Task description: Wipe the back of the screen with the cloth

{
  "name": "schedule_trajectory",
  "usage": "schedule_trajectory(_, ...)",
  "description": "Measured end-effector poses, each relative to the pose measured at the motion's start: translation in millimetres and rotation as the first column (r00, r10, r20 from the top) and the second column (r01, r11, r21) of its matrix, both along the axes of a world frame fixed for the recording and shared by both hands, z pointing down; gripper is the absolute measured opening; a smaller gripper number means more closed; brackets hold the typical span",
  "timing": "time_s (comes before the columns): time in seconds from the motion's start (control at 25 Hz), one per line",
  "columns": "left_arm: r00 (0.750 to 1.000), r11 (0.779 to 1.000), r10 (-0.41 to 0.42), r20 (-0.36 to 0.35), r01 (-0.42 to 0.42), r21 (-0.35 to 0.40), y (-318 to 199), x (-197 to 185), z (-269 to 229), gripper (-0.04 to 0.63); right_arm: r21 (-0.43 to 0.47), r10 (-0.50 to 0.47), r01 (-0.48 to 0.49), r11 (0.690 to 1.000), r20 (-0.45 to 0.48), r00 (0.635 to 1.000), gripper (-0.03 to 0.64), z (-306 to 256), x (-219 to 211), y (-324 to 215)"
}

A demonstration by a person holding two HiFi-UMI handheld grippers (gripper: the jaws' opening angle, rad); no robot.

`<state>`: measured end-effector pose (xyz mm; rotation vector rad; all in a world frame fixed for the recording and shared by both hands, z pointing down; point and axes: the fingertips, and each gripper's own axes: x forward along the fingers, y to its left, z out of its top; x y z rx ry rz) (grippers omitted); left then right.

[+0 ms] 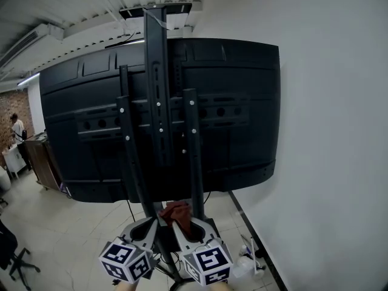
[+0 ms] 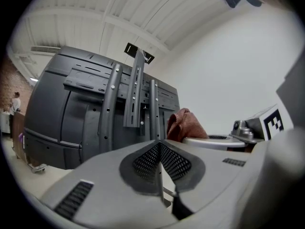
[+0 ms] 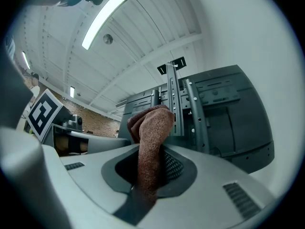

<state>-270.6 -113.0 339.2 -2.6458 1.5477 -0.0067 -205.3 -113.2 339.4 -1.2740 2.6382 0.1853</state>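
While both grippers sit low at the bottom centre of the head view, the right gripper (image 3: 151, 151) pinches a rust-brown cloth (image 3: 153, 123) between its jaws. The cloth stands up out of the jaws in a bunched fold, its top rising above the pads. The left gripper (image 2: 159, 147) has its jaws pressed together with nothing between them. It sits just beside the right gripper, so the cloth shows right of centre in the left gripper view. Each gripper carries a marker block: the left cube (image 1: 126, 260) and the right cube (image 1: 208, 263) lie side by side at the lower edge of the head view.

Above them, filling the middle of the head view, stands the back of the screen (image 1: 242, 102), a large dark panel with moulded ribs and vents. A dark stand column (image 1: 156, 83) runs up its middle, and mounting rails (image 1: 193, 150) with pale screws lie on either side of it. The cloth is apart from the screen, below its lower edge in the frame and in front of the lower part of the stand column.

A white wall (image 1: 339, 132) fills the right side. At the far left a person (image 1: 17, 129) stands near a wooden counter (image 1: 41, 159), and an office chair (image 1: 15, 256) shows in the lower left corner. A lit ceiling lamp (image 3: 102, 18) crosses the upper left of the right gripper view.
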Motion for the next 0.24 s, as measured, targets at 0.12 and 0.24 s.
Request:
schedule_trajectory(0.12,1.0,1.0,0.006,0.007,-0.006,0.002,-1.8,2.3,-0.4,0.009,-0.001,0.004,-0.004,1.0,0.002,1.0,0.06,0.6,1.1,-1.9)
schedule_trajectory(0.24,1.0,1.0,0.006,0.026,-0.006,0.006,-3.3,3.0,-1.1,0.009,0.002,0.012,-0.012,1.0,0.011,1.0,0.06,0.1,1.3,-4.6)
